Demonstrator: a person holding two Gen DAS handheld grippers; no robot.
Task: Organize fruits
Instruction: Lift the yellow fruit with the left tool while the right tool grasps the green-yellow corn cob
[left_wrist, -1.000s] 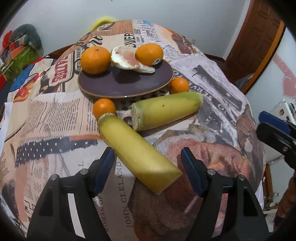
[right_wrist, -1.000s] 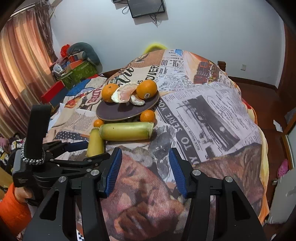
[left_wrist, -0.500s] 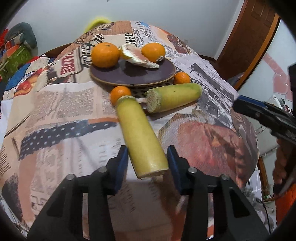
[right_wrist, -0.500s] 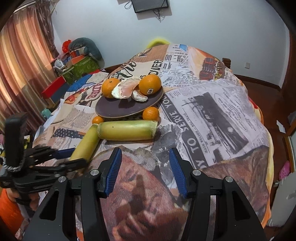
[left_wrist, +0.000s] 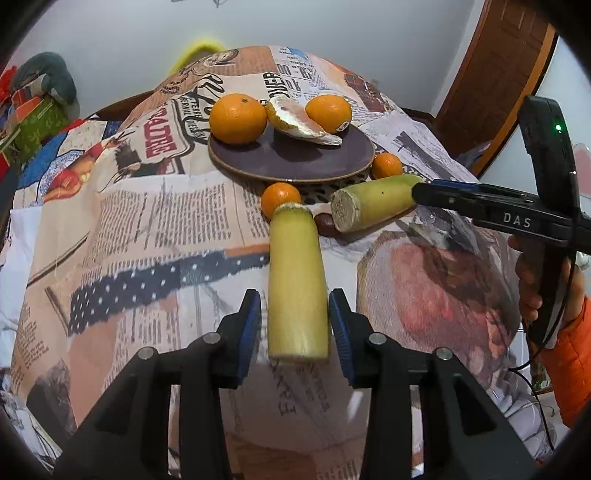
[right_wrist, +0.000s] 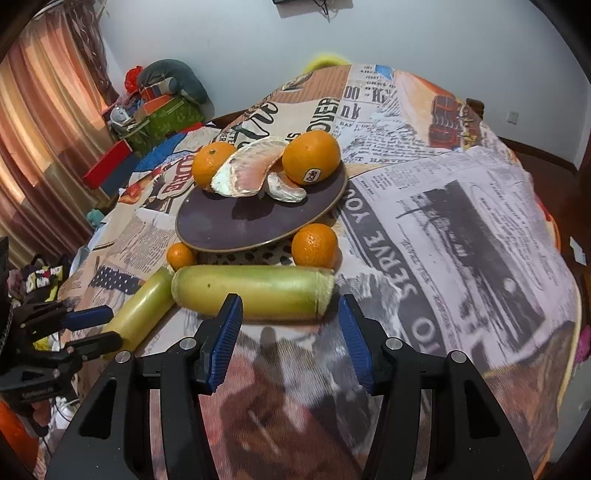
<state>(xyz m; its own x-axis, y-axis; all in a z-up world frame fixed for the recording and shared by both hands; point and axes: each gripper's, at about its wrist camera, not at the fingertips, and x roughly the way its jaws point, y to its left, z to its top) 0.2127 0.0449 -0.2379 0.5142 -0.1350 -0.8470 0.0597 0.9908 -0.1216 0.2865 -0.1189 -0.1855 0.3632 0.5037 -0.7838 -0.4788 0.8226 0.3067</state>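
We see the left gripper (left_wrist: 294, 320) straddling the near end of a yellow-green cut stalk (left_wrist: 296, 284). Its blue pads (left_wrist: 252, 325) sit just beside the stalk on each side; a thin gap shows on both, so we read it as spread, not pinching. The stalk lies flat on the newspaper-print tablecloth (left_wrist: 147, 236), far end beside a small tangerine (left_wrist: 280, 199).

Our right gripper (right_wrist: 290, 341) is spread wide, nothing between the pads, hovering just in front of the second, greener stalk (right_wrist: 255, 291), which lies crosswise below the dark plate (right_wrist: 255, 218). One end of that stalk is close to the first stalk.

On the plate: two oranges, one (right_wrist: 213, 164) at left and one with a Dole sticker (right_wrist: 311, 157) at right, with peeled pomelo segments (right_wrist: 251, 170) between them. Another tangerine (right_wrist: 314, 245) sits on the cloth by the plate rim, near the green stalk.
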